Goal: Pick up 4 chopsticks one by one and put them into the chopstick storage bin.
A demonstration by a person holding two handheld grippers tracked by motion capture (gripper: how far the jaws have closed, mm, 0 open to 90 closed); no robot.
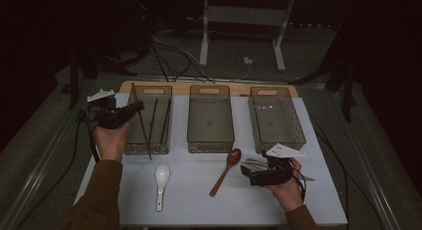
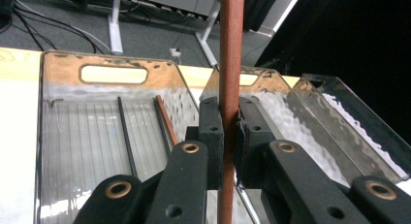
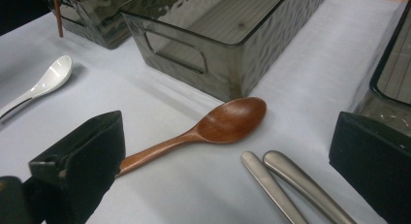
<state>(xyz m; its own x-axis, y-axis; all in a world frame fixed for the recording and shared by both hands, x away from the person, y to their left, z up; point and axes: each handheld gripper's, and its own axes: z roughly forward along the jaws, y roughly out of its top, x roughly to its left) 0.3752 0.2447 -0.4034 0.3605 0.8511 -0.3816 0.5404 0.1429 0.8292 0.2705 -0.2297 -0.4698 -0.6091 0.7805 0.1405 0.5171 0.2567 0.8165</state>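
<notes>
My left gripper [image 1: 138, 108] hovers at the left edge of the left clear bin [image 1: 164, 90], shut on a reddish-brown chopstick [image 1: 142, 123] that slants over the bin. In the left gripper view the pads [image 2: 213, 129] clamp the chopstick [image 2: 230, 64] upright above that bin [image 2: 63, 69]. My right gripper [image 1: 245, 170] sits low at the front right with its jaws wide apart. In the right gripper view, my right gripper [image 3: 231, 142] has a wooden spoon [image 3: 228, 121] and two metal handles [image 3: 286, 185] lying on the table between its jaws, untouched.
Three clear bins stand in a row: the left one holds several chopsticks [image 2: 127, 136], the middle [image 1: 210, 140] and right [image 1: 298, 135] ones look bare. A white ceramic spoon [image 1: 160, 180] lies front left, the wooden spoon [image 1: 226, 169] front centre. Cables and table legs lie beyond.
</notes>
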